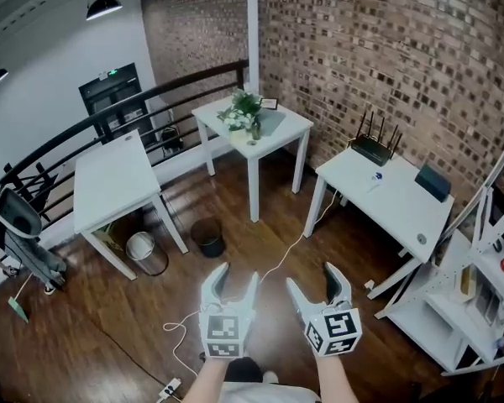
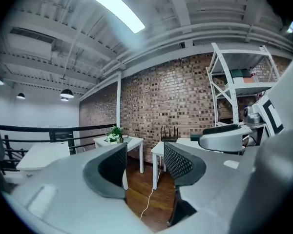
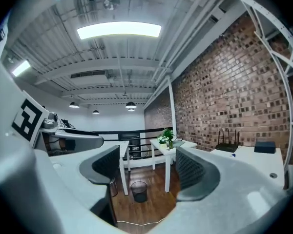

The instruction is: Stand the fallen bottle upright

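No fallen bottle shows clearly in any view. A small pale object with a blue tip (image 1: 375,176) lies on the white right-hand table (image 1: 403,212); I cannot tell what it is. My left gripper (image 1: 238,274) and right gripper (image 1: 312,277) hang side by side over the wooden floor, well short of the tables. Both point forward, roughly level. The left gripper (image 2: 144,155) is open, with only floor and table legs showing between its dark pads. In its own view the right gripper (image 3: 149,162) is also open and holds nothing.
A middle table (image 1: 277,128) carries a potted plant (image 1: 245,112). A bare white table (image 1: 113,175) stands at the left by a black railing (image 1: 84,128). A router (image 1: 374,148) and a dark box (image 1: 433,181) sit on the right table. Two bins (image 1: 147,253) (image 1: 207,236), a floor cable (image 1: 277,263) and white shelving (image 1: 479,284) are nearby.
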`<action>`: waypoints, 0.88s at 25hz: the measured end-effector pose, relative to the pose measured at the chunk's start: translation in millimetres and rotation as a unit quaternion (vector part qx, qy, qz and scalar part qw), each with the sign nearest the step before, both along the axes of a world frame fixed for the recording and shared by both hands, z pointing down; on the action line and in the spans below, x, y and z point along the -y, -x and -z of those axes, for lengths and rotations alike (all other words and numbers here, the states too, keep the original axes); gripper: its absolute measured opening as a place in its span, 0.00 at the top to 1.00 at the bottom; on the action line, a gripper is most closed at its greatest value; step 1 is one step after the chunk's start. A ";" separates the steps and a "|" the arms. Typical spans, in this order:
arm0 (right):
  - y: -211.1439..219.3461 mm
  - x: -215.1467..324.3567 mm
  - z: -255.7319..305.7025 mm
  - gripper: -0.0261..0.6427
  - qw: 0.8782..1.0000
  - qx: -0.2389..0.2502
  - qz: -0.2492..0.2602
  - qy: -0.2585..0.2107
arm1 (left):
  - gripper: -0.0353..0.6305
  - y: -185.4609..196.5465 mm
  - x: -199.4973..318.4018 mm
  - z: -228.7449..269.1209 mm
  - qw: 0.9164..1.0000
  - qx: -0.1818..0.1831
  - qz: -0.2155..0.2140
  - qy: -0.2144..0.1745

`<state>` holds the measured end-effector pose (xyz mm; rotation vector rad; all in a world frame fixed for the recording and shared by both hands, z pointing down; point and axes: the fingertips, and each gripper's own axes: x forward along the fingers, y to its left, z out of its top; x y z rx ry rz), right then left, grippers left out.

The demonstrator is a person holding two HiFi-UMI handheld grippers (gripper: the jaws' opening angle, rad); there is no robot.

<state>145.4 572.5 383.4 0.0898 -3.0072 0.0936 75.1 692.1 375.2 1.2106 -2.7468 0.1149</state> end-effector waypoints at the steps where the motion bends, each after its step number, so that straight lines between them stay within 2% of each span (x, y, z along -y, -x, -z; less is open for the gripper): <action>1: 11.0 2.8 -3.6 0.44 1.000 0.000 0.002 -0.002 | 0.57 12.1 3.7 -3.5 1.000 -0.002 0.003 -0.002; 4: 40.4 24.9 -13.6 0.45 1.000 0.001 0.013 -0.007 | 0.57 44.1 36.1 -11.8 1.000 -0.001 -0.006 -0.004; 7: 67.3 55.0 -20.6 0.45 1.000 -0.005 0.007 -0.011 | 0.57 76.7 82.7 -21.6 0.999 -0.009 -0.040 0.010; 9: 89.0 77.9 -26.1 0.45 1.000 -0.012 -0.019 -0.007 | 0.57 101.1 107.6 -25.7 0.998 -0.015 -0.067 0.009; 14: 154.7 130.0 -22.6 0.45 0.995 -0.013 -0.098 -0.026 | 0.59 186.6 155.5 -16.0 0.992 -0.001 -0.126 -0.030; 17: 176.1 161.0 -15.9 0.45 0.990 -0.005 -0.137 -0.020 | 0.60 219.1 197.6 -6.8 0.985 0.004 -0.173 -0.022; 19: 187.8 183.7 -18.1 0.45 0.987 -0.021 -0.161 -0.010 | 0.60 233.5 229.8 -5.5 0.979 -0.003 -0.202 -0.014; 22: 169.8 220.5 -30.8 0.45 0.980 -0.040 -0.192 0.005 | 0.60 215.8 279.3 -24.4 0.970 -0.019 -0.242 0.001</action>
